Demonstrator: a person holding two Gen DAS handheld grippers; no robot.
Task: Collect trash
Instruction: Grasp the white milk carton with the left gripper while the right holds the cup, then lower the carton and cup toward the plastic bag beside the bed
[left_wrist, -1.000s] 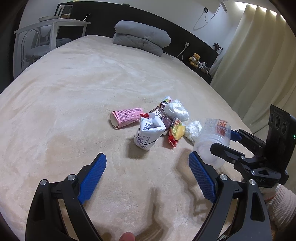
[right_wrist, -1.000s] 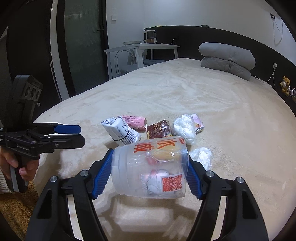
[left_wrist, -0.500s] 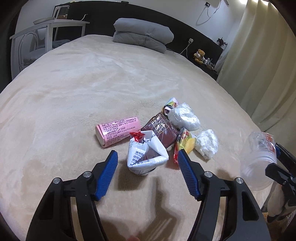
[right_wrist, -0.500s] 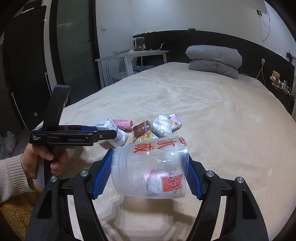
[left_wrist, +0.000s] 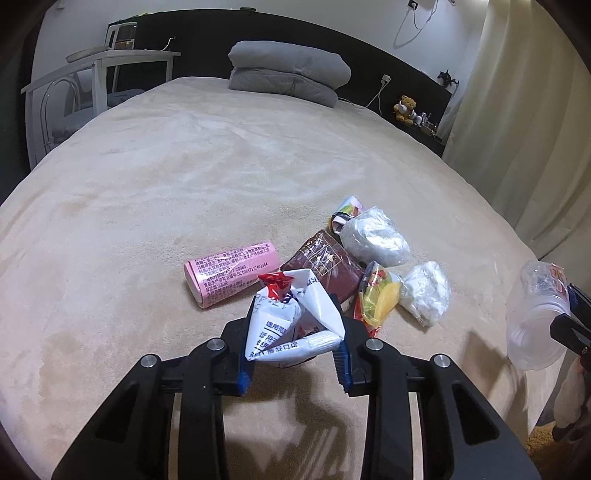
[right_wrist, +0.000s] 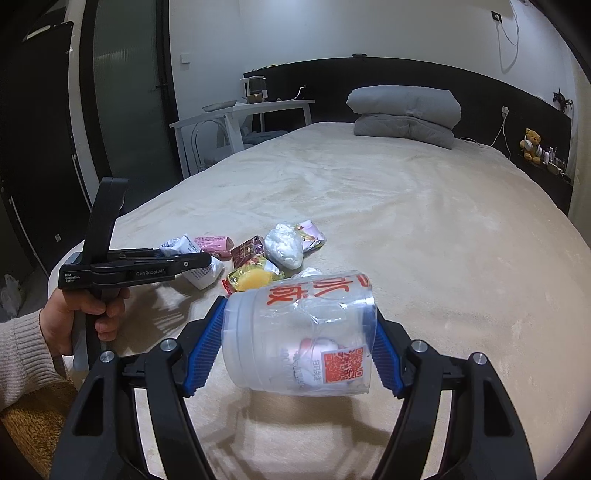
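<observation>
Left gripper (left_wrist: 293, 354): jaws clenched on the crumpled white wrapper (left_wrist: 291, 317) (red torn corner on top), which sits at the near edge of the trash pile on the bed (left_wrist: 184, 177). Blue pads press it from both sides.

Right gripper (right_wrist: 295, 345): jaws grasping the clear plastic cup (right_wrist: 299, 339), tipped on its side, red print and a QR label on the wall; crumpled stuff already inside, can't tell what. Cup is held just above the blanket, right of the pile and apart from it.

Rest of the pile on the bed, close together:
- pink tube packet (left_wrist: 232, 271), lying flat, left of the wrapper
- dark brown sachet (left_wrist: 327, 264), just behind the wrapper
- yellow/red snack wrapper (left_wrist: 376, 297), right of it
- two white tissue wads (left_wrist: 373, 238) (left_wrist: 424, 291), one behind, one far right
- small colourful wrapper (left_wrist: 347, 208) at the back

Person's hand (right_wrist: 79, 308) in a knit sleeve grips the left handle. Grey folded duvet (left_wrist: 288, 70) at the headboard.
</observation>
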